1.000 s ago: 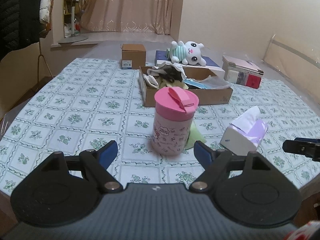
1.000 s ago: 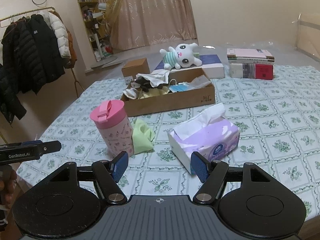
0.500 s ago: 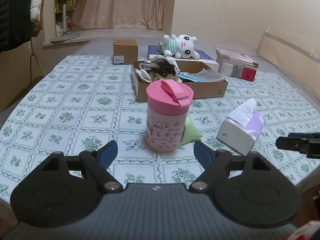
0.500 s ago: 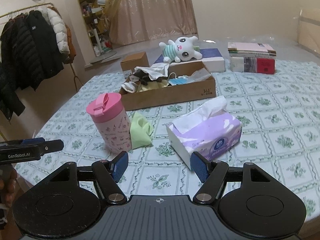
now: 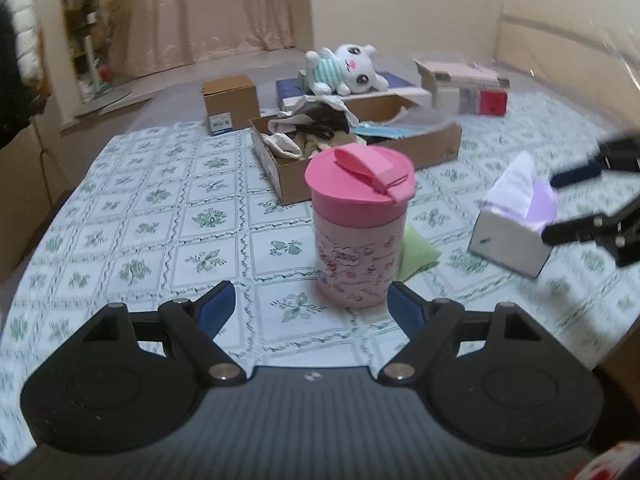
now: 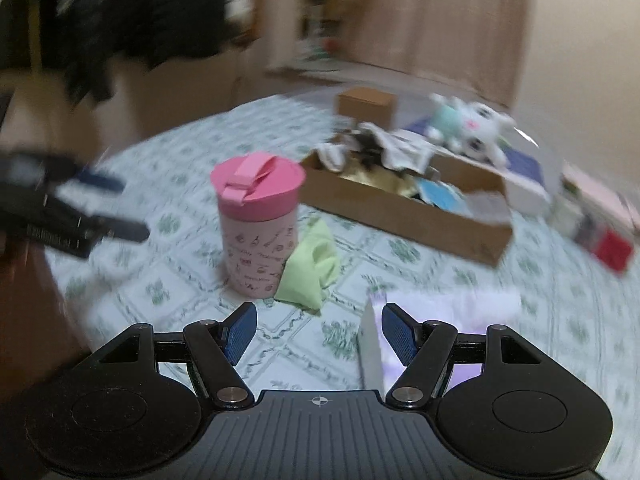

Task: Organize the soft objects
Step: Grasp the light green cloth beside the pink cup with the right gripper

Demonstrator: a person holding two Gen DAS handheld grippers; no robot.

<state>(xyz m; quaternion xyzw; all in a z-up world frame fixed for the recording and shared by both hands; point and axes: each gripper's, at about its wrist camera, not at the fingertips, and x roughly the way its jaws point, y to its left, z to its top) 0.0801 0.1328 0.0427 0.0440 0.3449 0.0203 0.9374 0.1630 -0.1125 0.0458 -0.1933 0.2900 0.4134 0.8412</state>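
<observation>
A light green folded cloth (image 6: 310, 268) lies on the table beside a pink lidded cup (image 6: 258, 224); in the left wrist view the cloth (image 5: 418, 250) peeks out behind the cup (image 5: 360, 228). A cardboard box (image 5: 420, 148) holds several soft items. A white plush toy (image 5: 344, 68) lies behind it. My left gripper (image 5: 312, 314) is open, just in front of the cup. My right gripper (image 6: 316, 334) is open above the table, near the cloth, with a tissue box (image 6: 420, 328) by its right finger.
A small cardboard box (image 5: 230, 102) and stacked books (image 5: 468, 90) sit at the back of the patterned tablecloth (image 5: 140, 220). The tissue box (image 5: 516, 224) stands on the right. Dark coats (image 6: 120, 20) hang to the left.
My right gripper has swung left and forward toward the cup and green cloth, blurring its view. My left gripper has moved closer to the cup. Both stay open.
</observation>
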